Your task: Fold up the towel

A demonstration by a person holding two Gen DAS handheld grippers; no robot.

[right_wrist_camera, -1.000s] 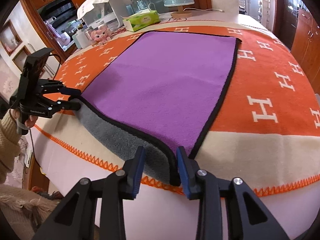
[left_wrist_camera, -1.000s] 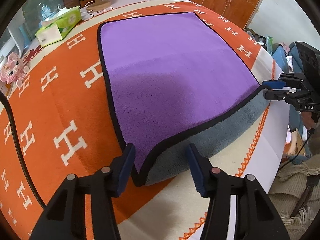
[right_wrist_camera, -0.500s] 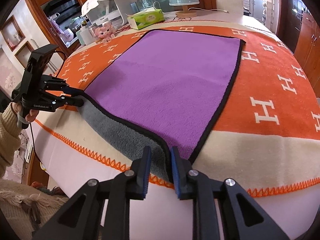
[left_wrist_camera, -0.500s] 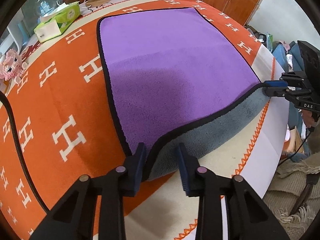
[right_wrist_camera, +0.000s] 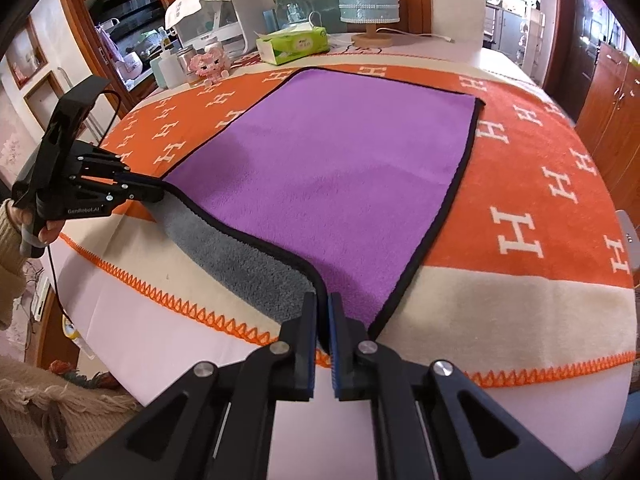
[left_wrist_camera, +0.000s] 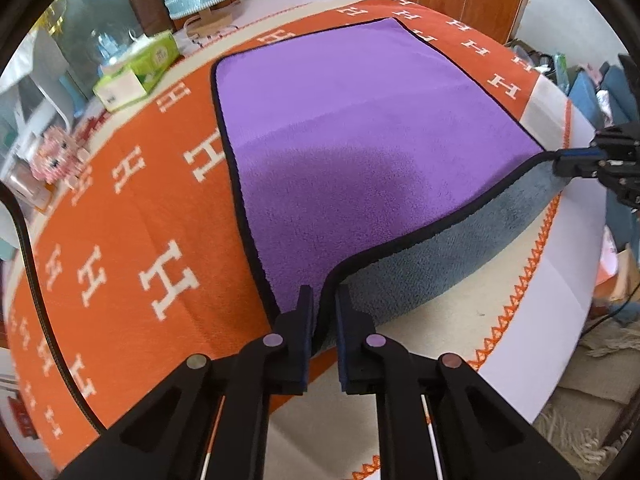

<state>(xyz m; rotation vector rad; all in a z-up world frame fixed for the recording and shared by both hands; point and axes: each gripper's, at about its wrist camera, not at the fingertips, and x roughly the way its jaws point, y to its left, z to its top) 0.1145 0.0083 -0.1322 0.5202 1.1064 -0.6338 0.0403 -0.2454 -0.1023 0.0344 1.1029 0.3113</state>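
A purple towel (left_wrist_camera: pixel 360 152) with a black hem and grey underside lies flat on the orange blanket; it also shows in the right wrist view (right_wrist_camera: pixel 340 168). My left gripper (left_wrist_camera: pixel 323 300) is shut on the towel's near left corner, lifted so the grey underside (left_wrist_camera: pixel 460 248) shows. My right gripper (right_wrist_camera: pixel 322 304) is shut on the near right corner. In the left wrist view the right gripper (left_wrist_camera: pixel 560 162) shows at the far right, in the right wrist view the left gripper (right_wrist_camera: pixel 158 190) at the left, each pinching its corner.
The orange blanket with white H marks (left_wrist_camera: pixel 120 240) covers the table. At the back stand a green tissue box (right_wrist_camera: pixel 292 44), a lamp (right_wrist_camera: pixel 366 0), a pink toy figure (right_wrist_camera: pixel 206 65) and bottles. Wooden cabinets (right_wrist_camera: pixel 612 112) stand at the right.
Both grippers have closed from open onto the towel's near corners. The near edge has lifted off the blanket, showing more grey underside.
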